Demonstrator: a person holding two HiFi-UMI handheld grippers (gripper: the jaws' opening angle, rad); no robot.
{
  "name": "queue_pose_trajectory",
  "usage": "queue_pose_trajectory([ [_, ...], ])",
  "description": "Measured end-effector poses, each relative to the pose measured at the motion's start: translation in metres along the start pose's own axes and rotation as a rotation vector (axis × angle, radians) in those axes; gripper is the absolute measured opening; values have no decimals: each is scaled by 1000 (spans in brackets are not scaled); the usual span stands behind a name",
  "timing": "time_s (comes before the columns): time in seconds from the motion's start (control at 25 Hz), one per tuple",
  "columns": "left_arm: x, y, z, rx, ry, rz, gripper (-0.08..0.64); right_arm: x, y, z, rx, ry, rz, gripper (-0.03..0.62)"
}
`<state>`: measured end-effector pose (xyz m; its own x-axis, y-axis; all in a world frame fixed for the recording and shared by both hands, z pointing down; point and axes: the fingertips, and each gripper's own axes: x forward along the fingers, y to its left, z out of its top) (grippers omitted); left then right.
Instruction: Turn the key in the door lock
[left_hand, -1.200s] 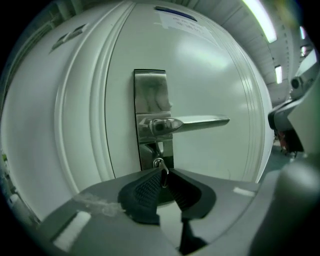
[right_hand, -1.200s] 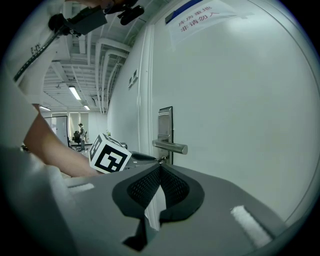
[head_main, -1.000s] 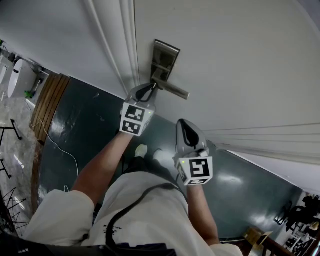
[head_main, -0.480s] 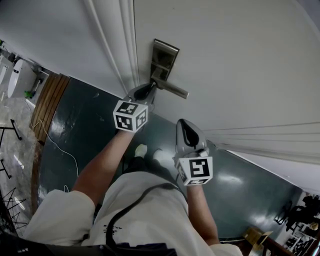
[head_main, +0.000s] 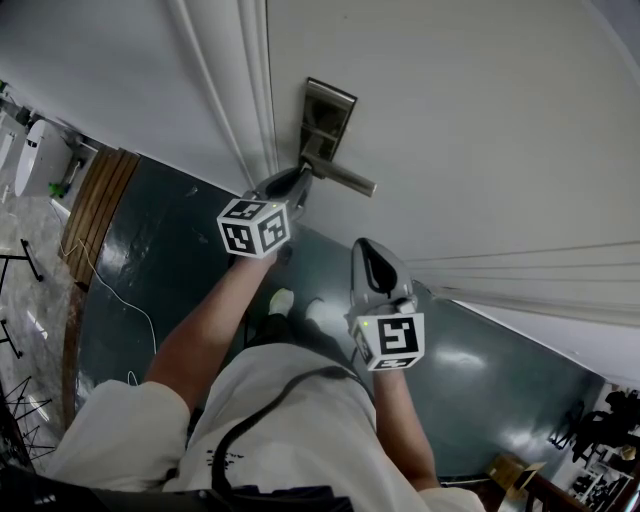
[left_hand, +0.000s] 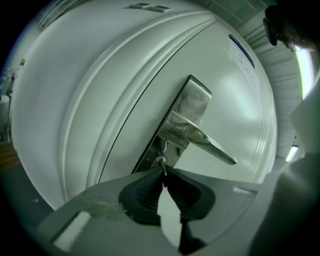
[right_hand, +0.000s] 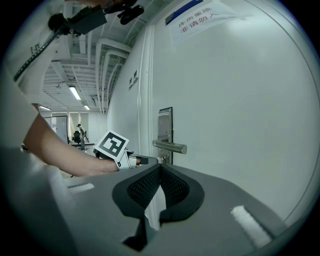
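**Head view.** A white door (head_main: 450, 110) and its moulded frame stood ahead of both tools, above a glossy dark green floor (head_main: 170, 240). The left tool (head_main: 296, 182) met the metal lock plate (head_main: 328, 112) just under the lever handle (head_main: 348, 180). The right tool (head_main: 368, 252) hung short of the door, touching nothing.

**Left gripper view.** The jaws had just been closing and pinched the small metal key (left_hand: 161, 164) at their tips. The key sat in the plate, directly ahead of the tool and below the handle.

**Right gripper view.** The jaws met at their tips with nothing between them. A lit corridor (right_hand: 75, 100) opened to their left.
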<state>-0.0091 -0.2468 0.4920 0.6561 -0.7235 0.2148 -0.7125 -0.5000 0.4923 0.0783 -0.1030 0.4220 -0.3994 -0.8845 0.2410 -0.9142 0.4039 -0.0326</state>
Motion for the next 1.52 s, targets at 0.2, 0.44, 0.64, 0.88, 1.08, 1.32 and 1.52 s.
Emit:
queue_pose_trajectory([
  [0.2,-1,0,-1,-107,-16,-36,31,-1,2,2,-2,-9,5,8],
  [0.44,-1,1,-1,-243,-38,-88,31,-1,1,1,1,0,2,9],
  [0.64,-1,1,0,-369,-69,-141,31,-2,0,1,-1,0,1,8],
  [0.88,-2,0,2,-487,-86,-207,32,-1,-1,-2,-4,5,-4,8],
  [1.08,-2,1,4,-643,-124,-257,31,-2,0,0,-4,0,-3,9],
  [1.32,-3,-5,9,-786,-160,-350,34,-4,-2,0,-5,2,-16,8],
  [1.52,-3,-5,9,-822,-163,-378,38,-2,0,-2,-2,8,-15,8],
])
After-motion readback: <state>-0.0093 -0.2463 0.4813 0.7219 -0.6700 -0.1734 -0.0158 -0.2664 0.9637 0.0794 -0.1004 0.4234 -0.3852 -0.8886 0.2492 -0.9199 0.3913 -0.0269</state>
